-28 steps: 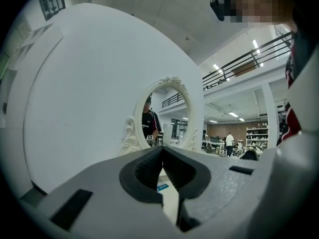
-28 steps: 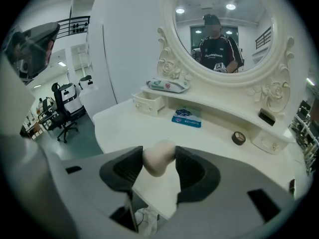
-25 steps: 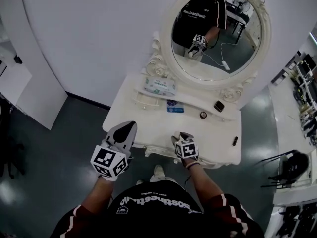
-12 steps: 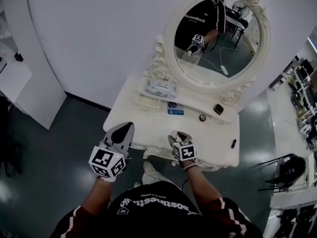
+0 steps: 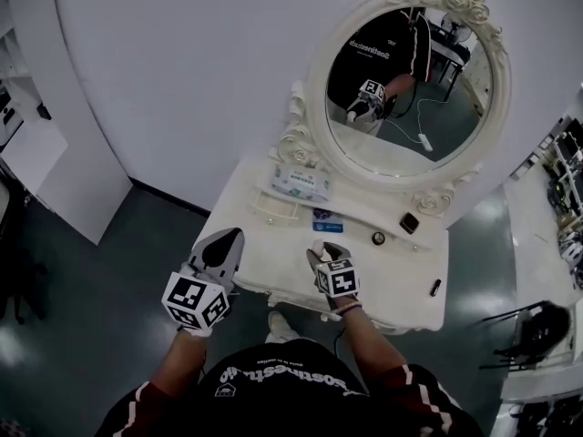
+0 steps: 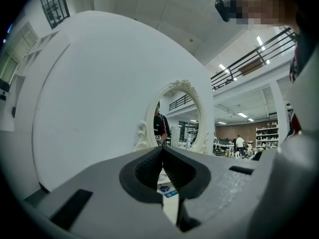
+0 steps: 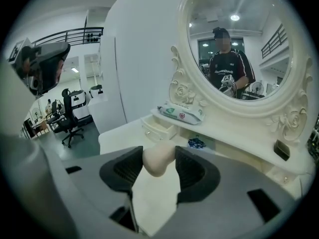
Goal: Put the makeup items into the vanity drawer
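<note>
Right gripper (image 7: 159, 156) is holding a beige egg-shaped makeup sponge (image 7: 155, 167) between its pads, with the jaws standing fairly wide on the soft body. It is hovering, tipped downward, over the near middle of the cream vanity counter (image 5: 401, 280). Left gripper (image 6: 162, 151) is showing its jaws closed together with nothing between them, and it is hanging level by the counter's near left corner. The target looks to be the small cream two-knob drawer (image 7: 157, 129) at the far left of the counter, which appears to be pulled out a little, though I am not certain. To do the step well, the sponge should be travelling far and left, then dropping straight over the drawer. The jaws should open only once the sponge sits below the drawer walls, since a springy sponge is likely to bounce or roll out. The white-and-green wipes pack (image 7: 182, 112) is lying just beyond the drawer, under the carved oval mirror frame (image 5: 314, 98), so overshoot room is tight. A small blue item (image 7: 197, 143) is sitting just right of the drawer. The bare counter between gripper and drawer is giving an open approach lane.
</note>
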